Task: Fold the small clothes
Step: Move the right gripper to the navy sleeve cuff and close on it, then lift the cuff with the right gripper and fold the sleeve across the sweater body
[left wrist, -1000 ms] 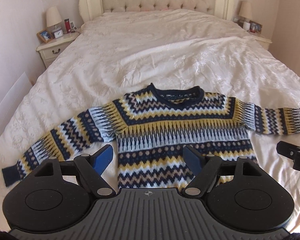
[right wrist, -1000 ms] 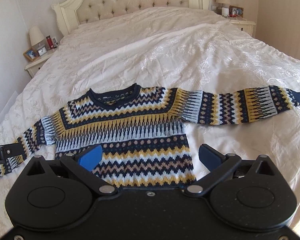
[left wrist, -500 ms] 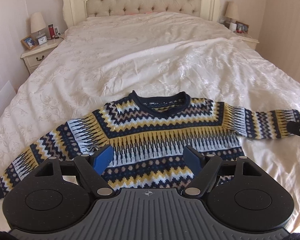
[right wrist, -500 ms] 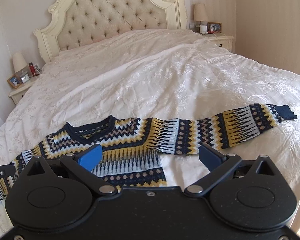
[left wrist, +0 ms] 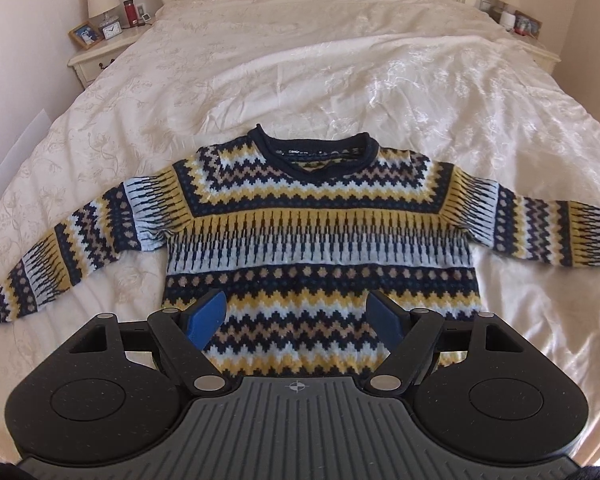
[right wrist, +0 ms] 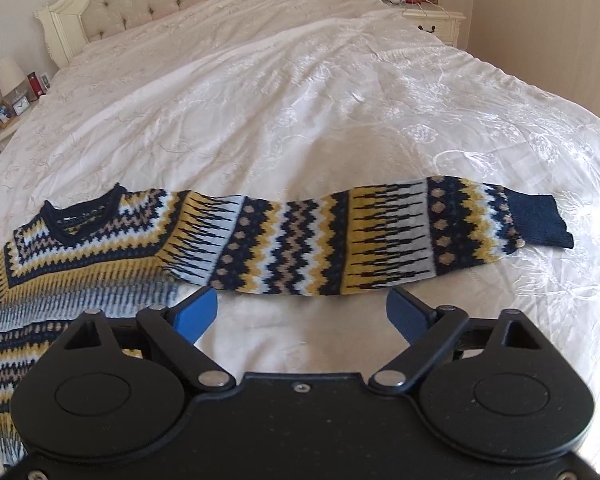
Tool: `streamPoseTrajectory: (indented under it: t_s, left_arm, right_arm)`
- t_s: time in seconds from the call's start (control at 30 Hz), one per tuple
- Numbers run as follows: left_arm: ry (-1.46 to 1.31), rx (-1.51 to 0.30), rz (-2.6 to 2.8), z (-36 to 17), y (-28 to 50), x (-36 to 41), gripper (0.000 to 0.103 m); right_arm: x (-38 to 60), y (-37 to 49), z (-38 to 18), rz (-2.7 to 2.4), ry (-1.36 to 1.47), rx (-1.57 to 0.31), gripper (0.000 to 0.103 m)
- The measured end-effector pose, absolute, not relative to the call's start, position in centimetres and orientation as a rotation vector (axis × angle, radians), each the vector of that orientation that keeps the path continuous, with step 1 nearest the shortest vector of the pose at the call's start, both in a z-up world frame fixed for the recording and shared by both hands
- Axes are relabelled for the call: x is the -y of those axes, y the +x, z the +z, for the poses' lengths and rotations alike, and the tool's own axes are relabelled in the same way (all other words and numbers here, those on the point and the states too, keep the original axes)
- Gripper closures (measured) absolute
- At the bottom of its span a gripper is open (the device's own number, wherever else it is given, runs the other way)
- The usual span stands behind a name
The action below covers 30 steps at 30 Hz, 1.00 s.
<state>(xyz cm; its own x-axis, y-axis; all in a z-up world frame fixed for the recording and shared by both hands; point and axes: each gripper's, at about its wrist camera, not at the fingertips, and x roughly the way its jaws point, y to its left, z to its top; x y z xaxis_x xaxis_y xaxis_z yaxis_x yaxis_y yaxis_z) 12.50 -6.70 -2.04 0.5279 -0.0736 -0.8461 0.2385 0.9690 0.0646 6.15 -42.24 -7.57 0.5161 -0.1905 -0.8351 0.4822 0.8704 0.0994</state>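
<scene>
So the patterned sweater (left wrist: pixel 320 248) lies flat on the bed (left wrist: pixel 340 80), mid-frame. Right claw (right wrist: pixel 302 314), wide open and empty, sits just below the outstretched sleeve (right wrist: pixel 380 236), which runs left-right. Left claw (left wrist: pixel 296 316) gapes empty over the hem.

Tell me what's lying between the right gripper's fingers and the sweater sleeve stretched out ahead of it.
Nothing: in the right wrist view only bare white bedspread separates the open right gripper from the patterned sweater sleeve.
</scene>
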Motion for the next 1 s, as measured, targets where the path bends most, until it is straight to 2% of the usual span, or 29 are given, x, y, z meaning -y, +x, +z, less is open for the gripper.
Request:
streamPoseTrajectory:
  t_s: [0.13, 0.4, 0.67, 0.8, 0.93, 1.0]
  left_arm:
    - [0.184, -1.012, -0.155, -2.3, 12.6, 8.0, 0.027]
    - [0.189, -1.036, -0.095, -2.7, 12.8, 9.4, 0.027]
    - [0.199, -1.040, -0.059, -2.9, 12.8, 9.7, 0.027]
    - [0.191, -1.045, -0.055, -3.1, 12.8, 8.9, 0.027]
    - [0.190, -1.052, -0.063, -3.6, 13.2, 7.7, 0.027]
    - [0.185, -1.056, -0.074, -3.9, 13.5, 7.0, 0.027]
  right_arm:
    - [47.0, 5.5, -8.9, -0.458, 0.405, -0.975, 0.021]
    - [53.4, 4.5, -10.9, -0.551, 0.537, -0.968, 0.021]
    - [56.8, 5.1, -12.0, -0.590, 0.657, -0.883, 0.022]
    - [57.2, 5.8, -12.0, -0.633, 0.631, -0.878, 0.042]
    - [57.3, 6.2, -11.6, -0.668, 0.597, -0.875, 0.079]
    - [56.7, 6.8, -10.8, -0.661, 0.586, -0.864, 0.083]
